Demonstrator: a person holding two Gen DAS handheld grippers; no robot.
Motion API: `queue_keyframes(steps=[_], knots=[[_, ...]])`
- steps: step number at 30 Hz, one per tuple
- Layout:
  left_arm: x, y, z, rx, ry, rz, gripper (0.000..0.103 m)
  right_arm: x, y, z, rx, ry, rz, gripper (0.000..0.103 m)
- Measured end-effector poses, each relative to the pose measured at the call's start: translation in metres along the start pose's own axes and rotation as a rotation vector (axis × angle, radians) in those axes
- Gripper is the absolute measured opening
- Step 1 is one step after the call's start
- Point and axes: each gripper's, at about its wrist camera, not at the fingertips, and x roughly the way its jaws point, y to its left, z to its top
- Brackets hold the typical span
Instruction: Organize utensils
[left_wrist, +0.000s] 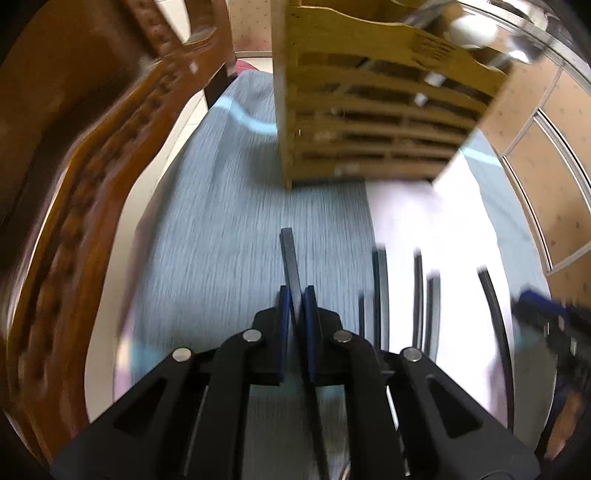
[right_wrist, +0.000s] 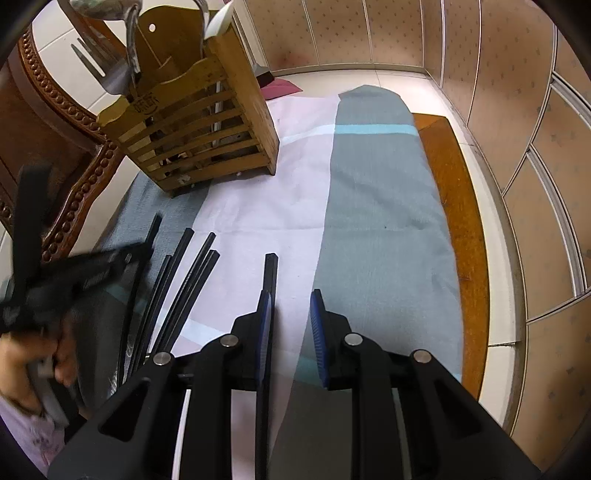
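We see a cloth (right_wrist: 388, 206) in grey-blue and pale pink panels, crossed by a light turquoise stripe, spread over the tabletop (right_wrist: 461, 221), whose orange-brown wood shows bare along the right edge. To the left stands a carved wooden chair (left_wrist: 92, 166) with a beaded rim, blurred in the left view. Beyond lies a pale tiled floor (right_wrist: 369, 79), where a small maroon mat (right_wrist: 280, 88) sits near the wall. Tan panelled walls (right_wrist: 498, 74) with a fine dotted pattern close the room.
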Motion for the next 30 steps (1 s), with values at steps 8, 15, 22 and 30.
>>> queue_keyframes(steps=[8, 15, 22, 30], knots=[[-0.011, -0.003, -0.031, -0.008, -0.010, 0.024, 0.034, 0.021, 0.031, 0.017, -0.089, 0.066, -0.099, 0.038], [0.007, 0.009, -0.012, -0.053, 0.013, 0.101, 0.059, 0.044, 0.049, 0.025, -0.158, 0.160, -0.226, 0.039], [0.008, 0.011, -0.012, -0.052, 0.039, 0.083, 0.059, 0.053, 0.053, 0.033, -0.164, 0.187, -0.251, 0.045], [0.020, 0.013, 0.012, -0.004, 0.064, 0.056, 0.063, 0.061, 0.052, 0.043, -0.157, 0.246, -0.258, 0.045]])
